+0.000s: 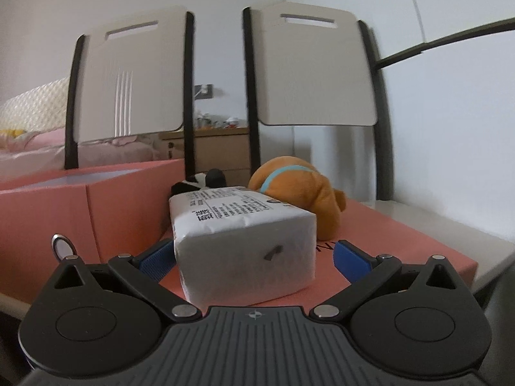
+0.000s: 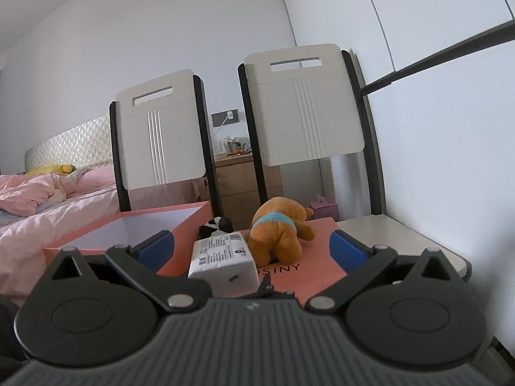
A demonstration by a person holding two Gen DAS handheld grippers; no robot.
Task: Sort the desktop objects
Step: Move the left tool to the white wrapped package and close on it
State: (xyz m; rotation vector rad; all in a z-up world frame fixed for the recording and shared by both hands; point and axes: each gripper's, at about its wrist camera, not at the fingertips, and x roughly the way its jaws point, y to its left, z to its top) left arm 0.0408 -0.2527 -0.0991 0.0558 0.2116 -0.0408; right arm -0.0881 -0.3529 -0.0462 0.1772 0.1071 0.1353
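Note:
A white tissue pack [image 1: 244, 241] with printed text lies on a pink box lid [image 1: 386, 238]. My left gripper [image 1: 254, 257] is open, its blue pads on either side of the pack's near end, the left pad close to it. An orange plush dog [image 1: 299, 193] with a teal band and a black-and-white plush [image 1: 206, 181] lie behind the pack. An open pink box [image 1: 96, 199] stands to the left. My right gripper [image 2: 251, 247] is open and empty, higher and further back, above the pack [image 2: 222, 257], the dog [image 2: 276, 234], the lid [image 2: 322, 244] and the box [image 2: 135, 228].
Two white folding chairs [image 2: 302, 103] stand behind the table. A bed with pink bedding [image 2: 48, 199] is at the left, a wooden nightstand [image 2: 238, 180] behind. The grey table edge [image 2: 418, 241] shows at the right. A dark rod [image 2: 434, 61] crosses the upper right.

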